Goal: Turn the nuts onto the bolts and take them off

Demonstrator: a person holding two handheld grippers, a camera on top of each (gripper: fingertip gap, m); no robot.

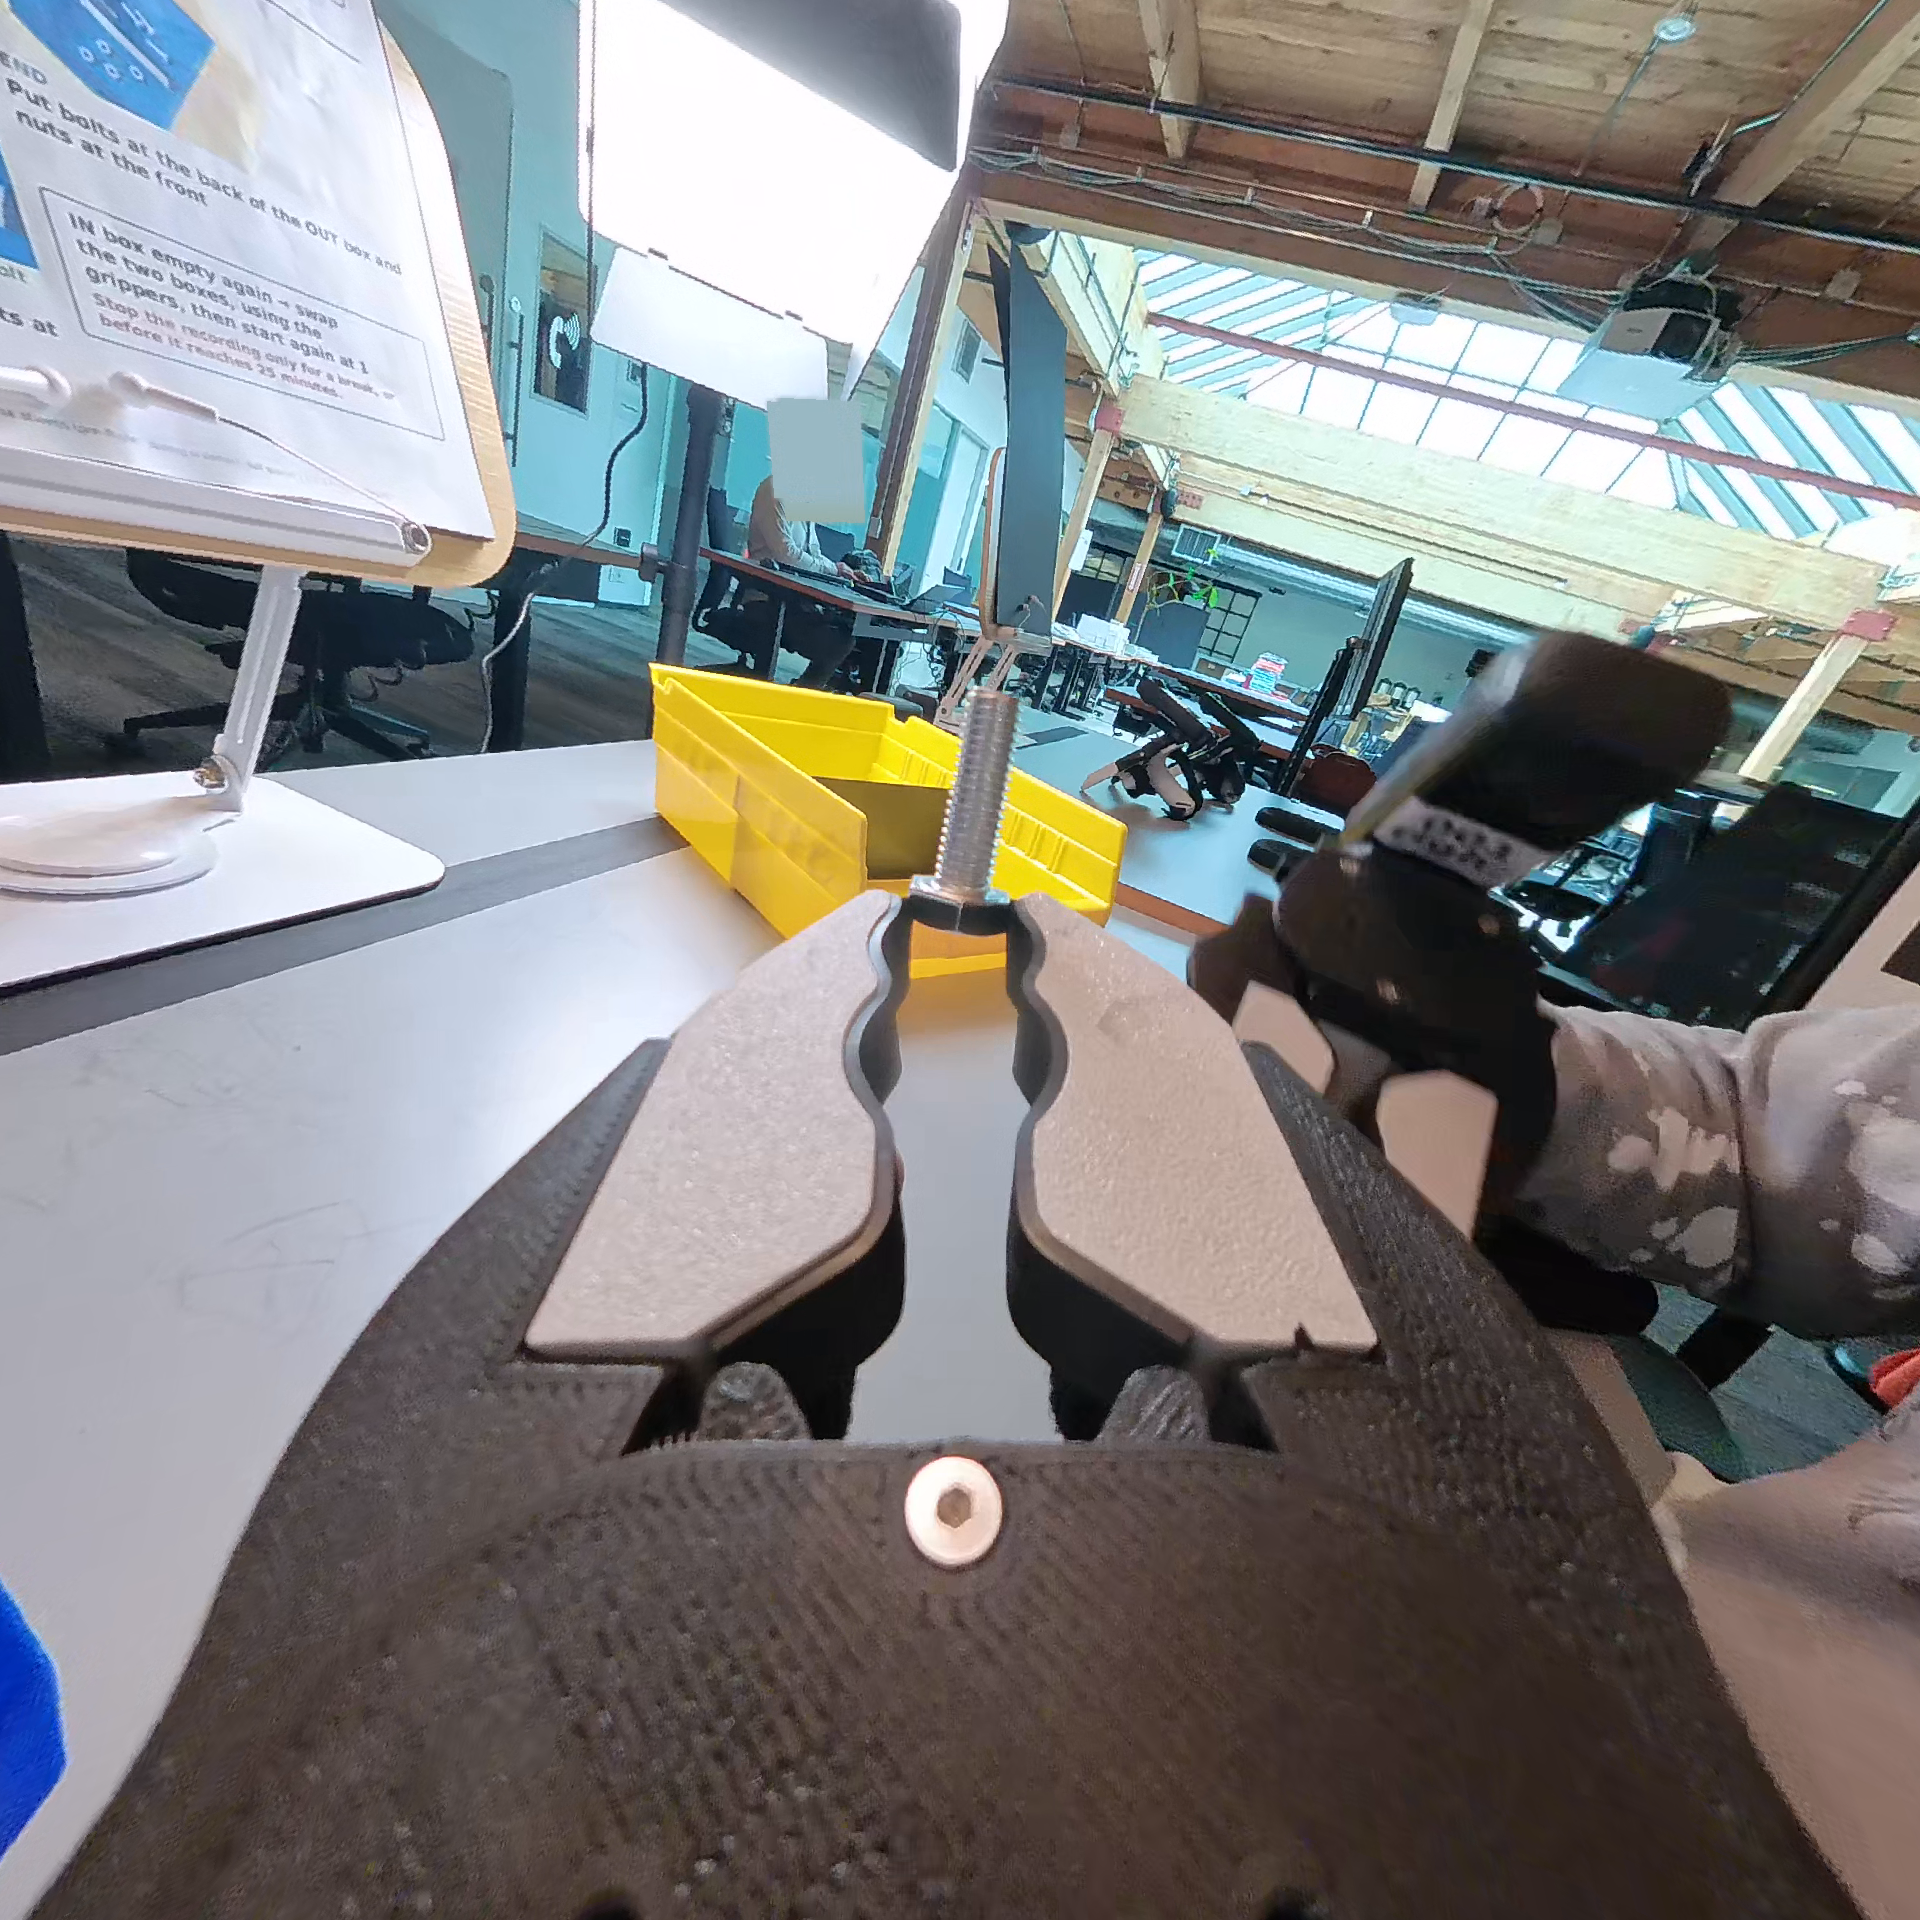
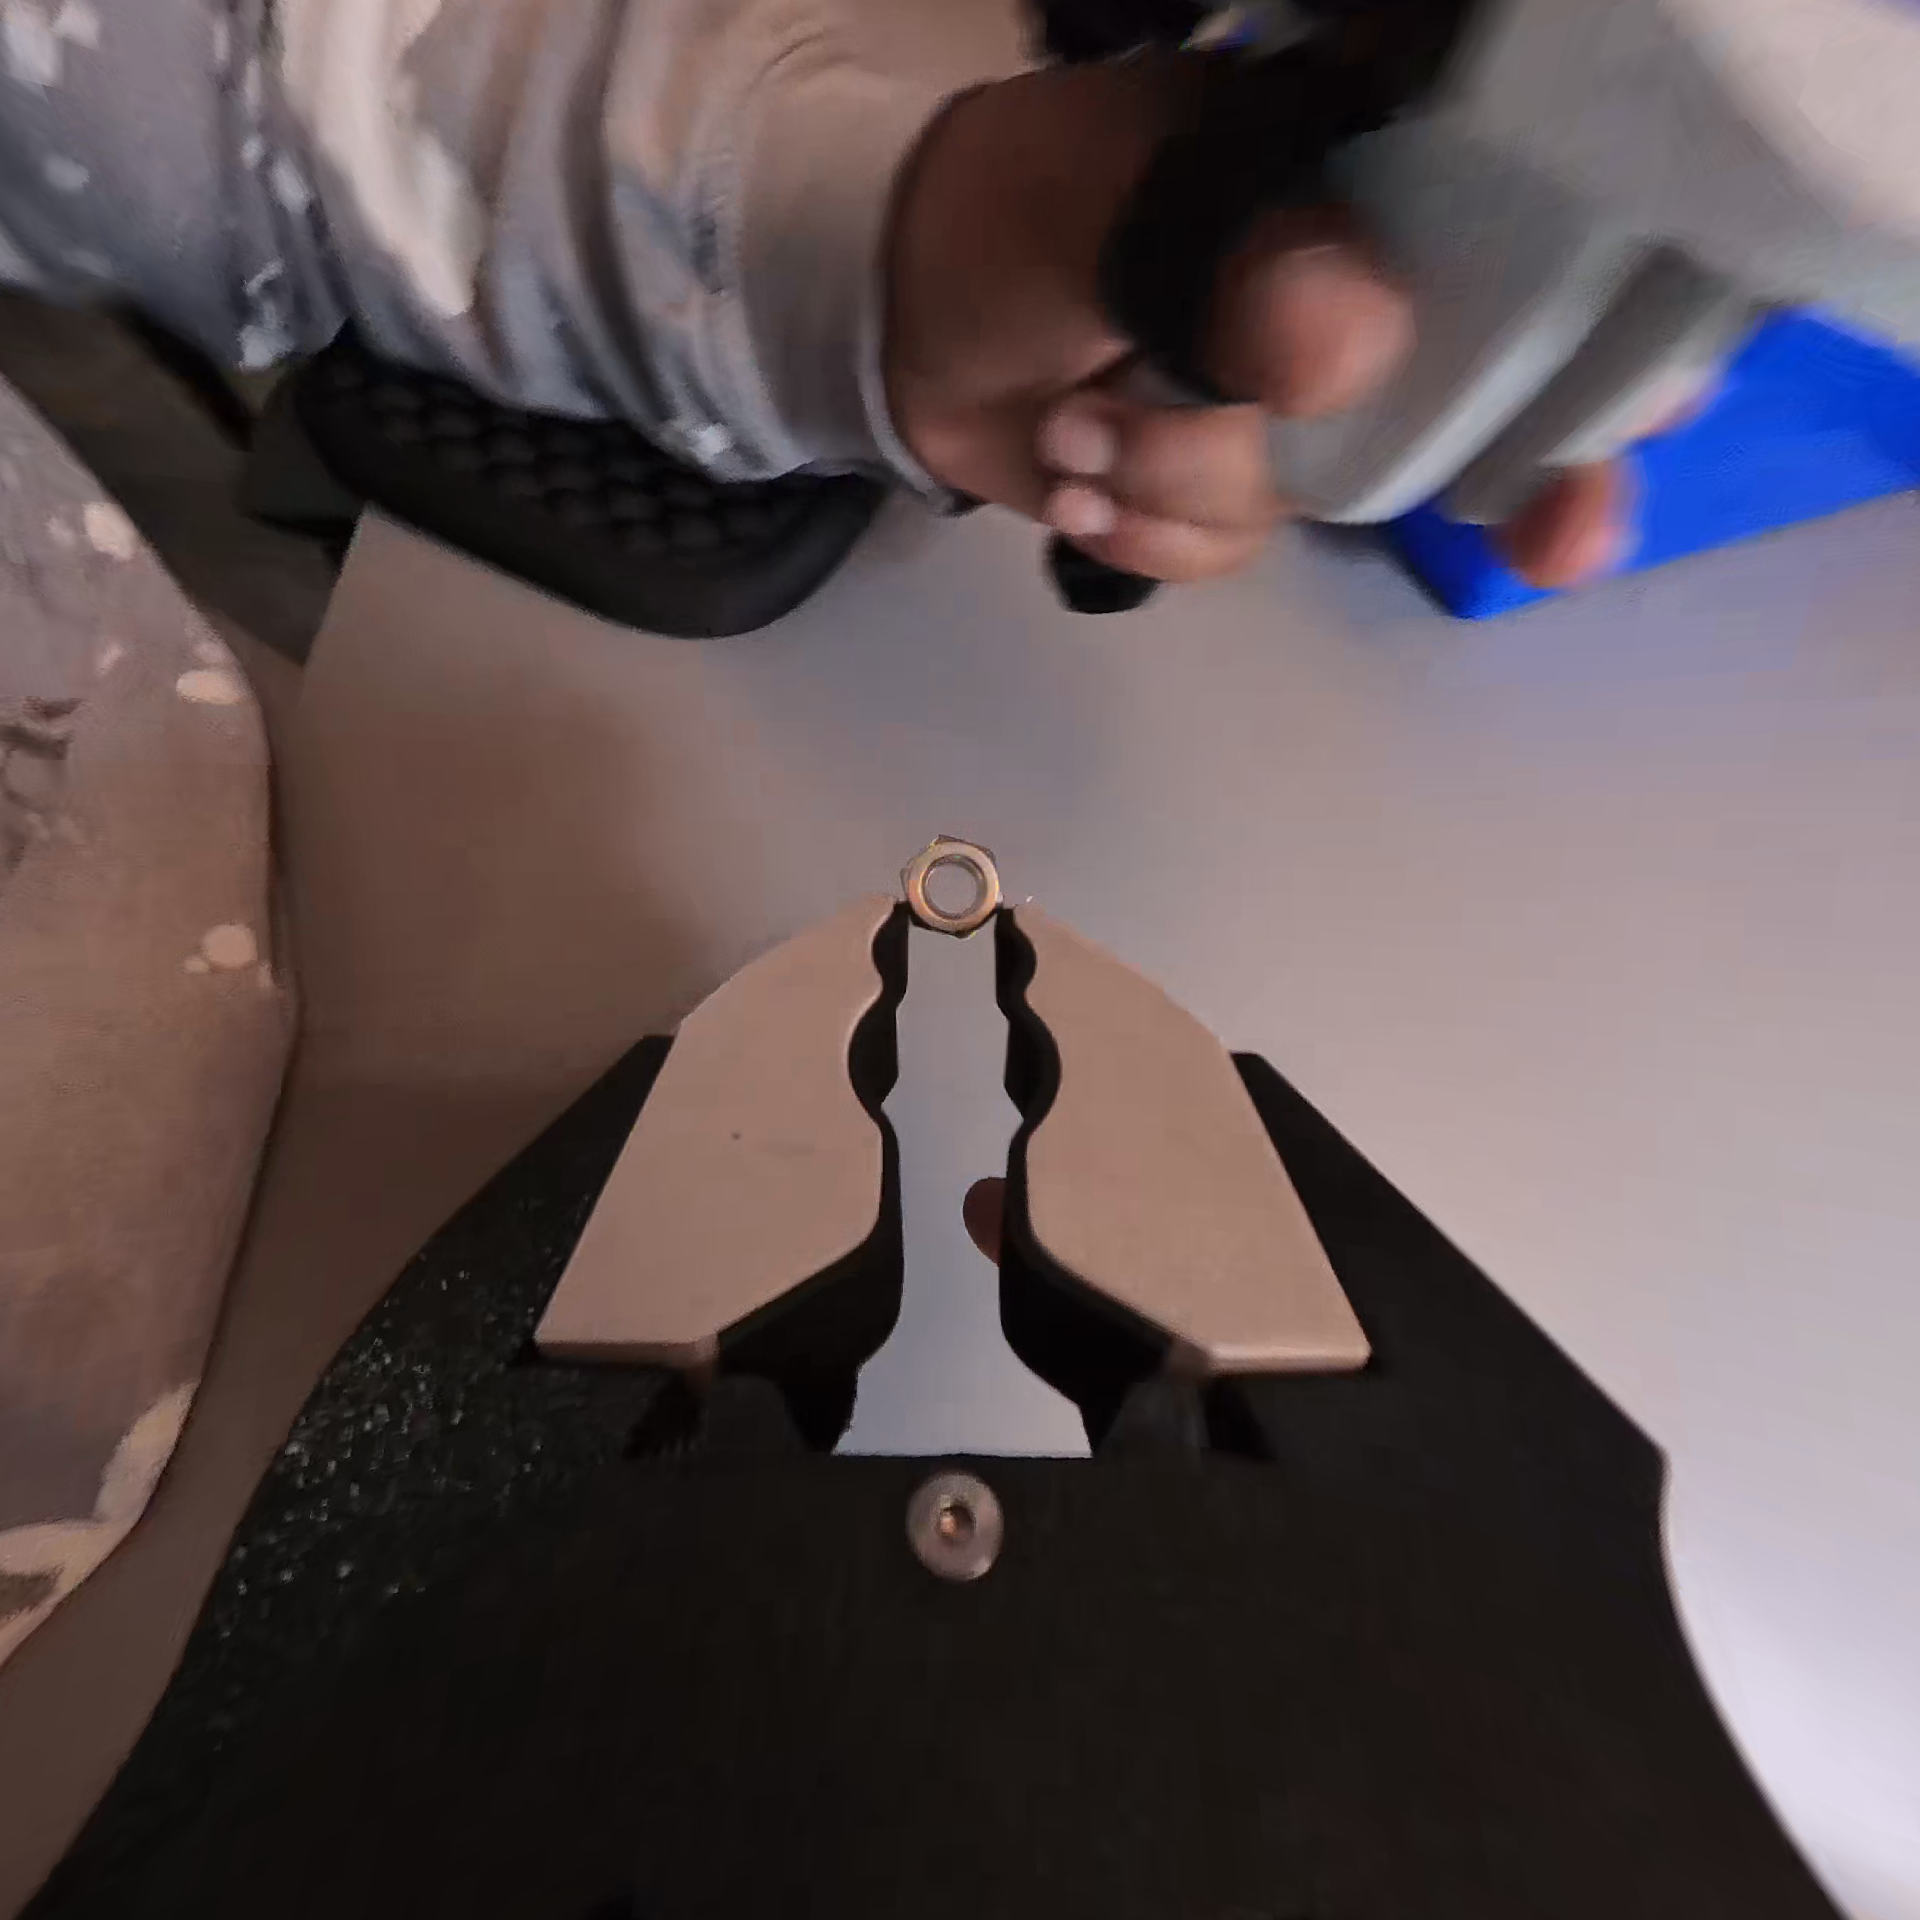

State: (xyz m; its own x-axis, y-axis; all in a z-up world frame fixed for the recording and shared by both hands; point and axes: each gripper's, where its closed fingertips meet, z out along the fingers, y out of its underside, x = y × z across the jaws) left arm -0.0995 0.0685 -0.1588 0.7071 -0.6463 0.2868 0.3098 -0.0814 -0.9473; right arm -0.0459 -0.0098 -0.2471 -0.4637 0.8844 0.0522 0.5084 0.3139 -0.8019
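1. Left gripper (image 1: 956, 914) is pinching the bolt (image 1: 971, 790) by its head at frame centre, with the threaded shaft pointing up. The threads are bare, with no nut on them.
2. Right gripper (image 2: 948, 914) is pinching the nut (image 2: 948, 888) at its fingertips, centre of frame, with the nut's hole facing the camera.
3. Bolt and nut are sitting apart, one in each gripper. The right gripper is also showing at the right edge of the left view, blurred.
4. Yellow bin (image 1: 883, 790) is sitting just behind the bolt on the grey table (image 1: 312, 1143); its contents are hidden.
5. Progress, my read: both parts are in hand but threading is not yet started. Lining up, spinning on and taking off are all remaining.
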